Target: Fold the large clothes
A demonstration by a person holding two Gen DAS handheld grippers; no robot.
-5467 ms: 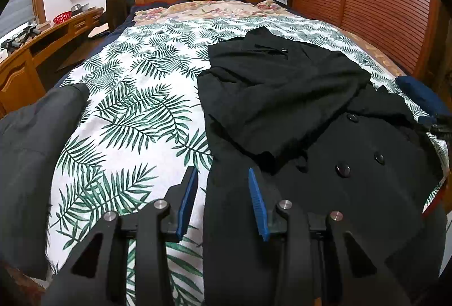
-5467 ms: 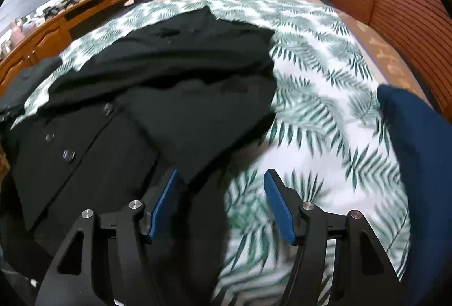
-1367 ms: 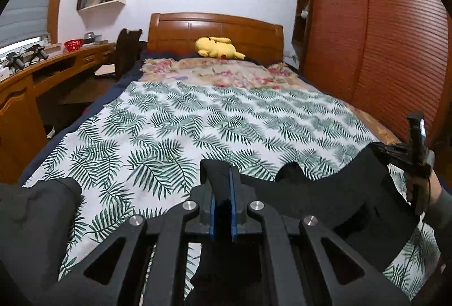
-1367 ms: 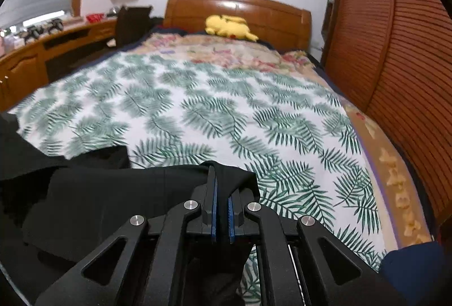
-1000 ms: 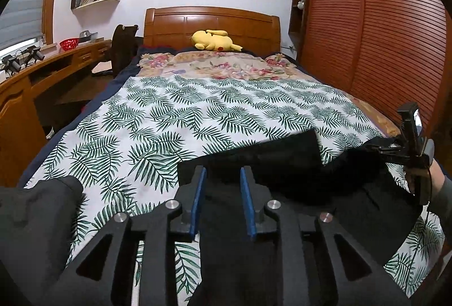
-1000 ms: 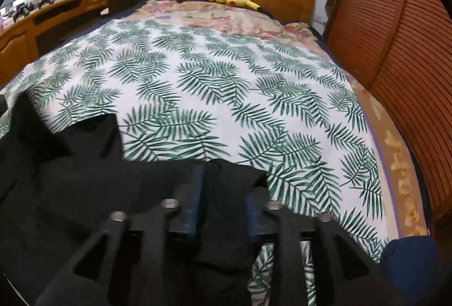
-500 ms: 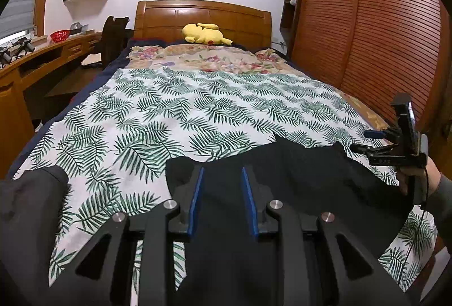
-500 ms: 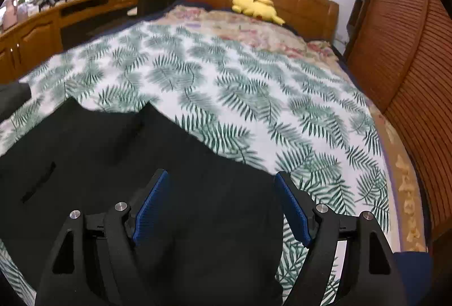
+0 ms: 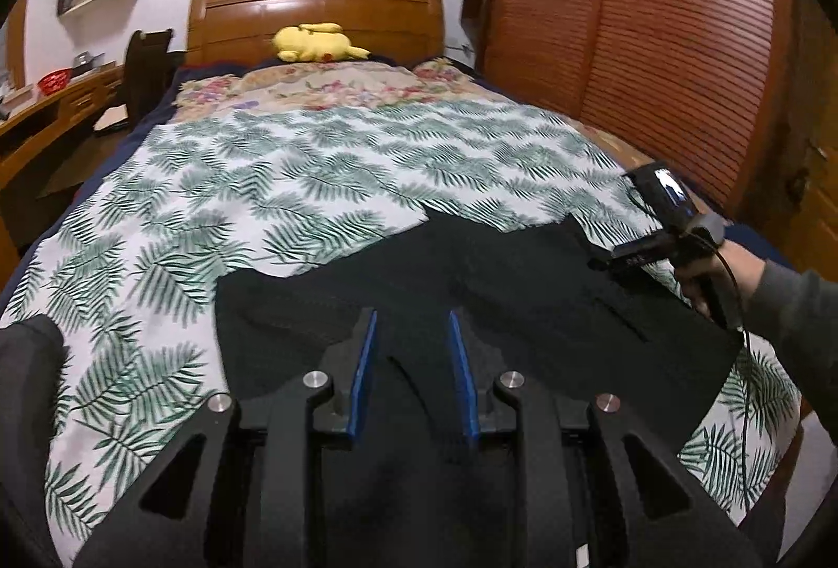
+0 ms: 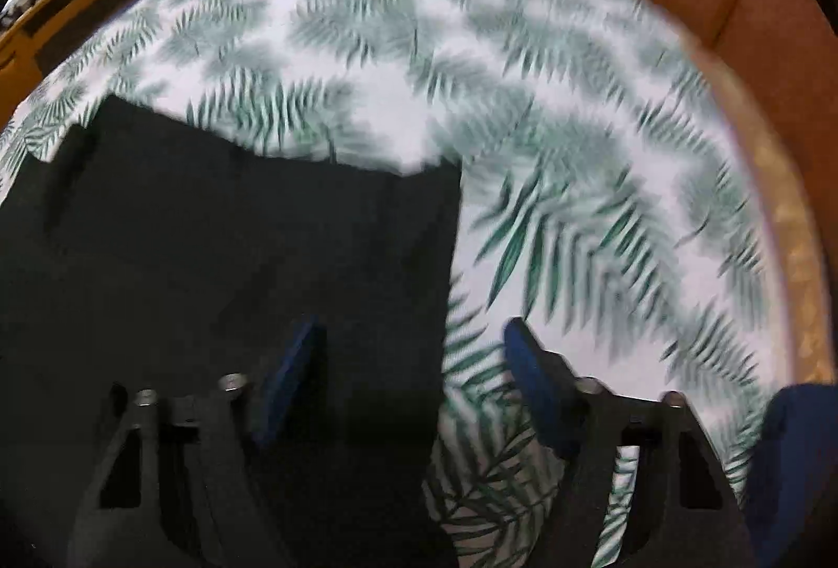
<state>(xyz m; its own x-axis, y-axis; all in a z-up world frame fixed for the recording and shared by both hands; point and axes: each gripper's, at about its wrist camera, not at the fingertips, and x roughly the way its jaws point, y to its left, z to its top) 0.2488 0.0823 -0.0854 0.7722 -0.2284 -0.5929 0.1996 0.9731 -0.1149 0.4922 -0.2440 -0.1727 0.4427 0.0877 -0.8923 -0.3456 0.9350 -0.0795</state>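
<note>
**Coat down flat, both grippers let go**

So the black coat (image 9: pixel 524 306) is lying across the near end of the bed (image 9: pixel 314 180), spread over the palm-leaf sheet, with its far edge running in a jagged line across the mattress. From the left wrist cam, the left gripper (image 9: pixel 411 371) sits right over the coat's near part, blue pads apart with just dark cloth showing through the gap. Nothing pinched.

Over on the right side of that same view you can see the right gripper (image 9: pixel 623 253) in the person's hand (image 9: pixel 717 274), low over the coat's right portion. Its own cam is pretty motion-blurred, but the right gripper (image 10: pixel 414 358) is clearly spread wide: one finger over the coat (image 10: pixel 235 253), the other over bare sheet, straddling the coat's right edge. Can't tell if the tips are touching the cloth.

Other stuff around: a yellow plush (image 9: pixel 314 42) up by the wooden headboard (image 9: pixel 314 12), a grey garment (image 9: pixel 26 400) at the near left edge of the bed, something dark blue (image 10: pixel 796 452) at the near right corner, a desk (image 9: pixel 47 112) along the left wall and slatted wardrobe doors (image 9: pixel 654 18) on the right.
</note>
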